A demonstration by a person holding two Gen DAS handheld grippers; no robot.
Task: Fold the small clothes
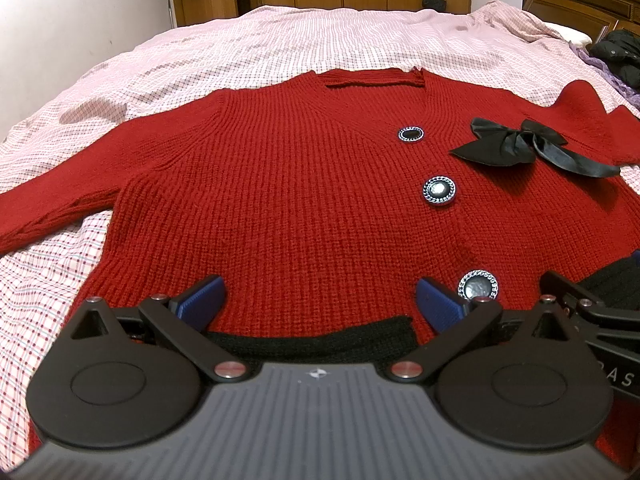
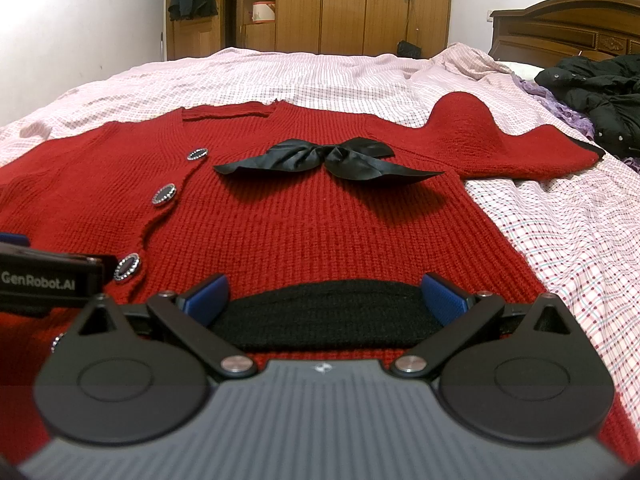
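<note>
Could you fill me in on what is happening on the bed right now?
A person is starting to fold a red cardigan spread flat on the checked bedsheet. The left gripper and right gripper are both open, poised over its black hem. Both sleeves are spread out, and nothing looks folded yet.

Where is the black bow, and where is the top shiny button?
black bow (image 2: 326,156): right wrist view, on its centre knot.
top shiny button (image 1: 410,134): left wrist view, on its dark middle.
</note>
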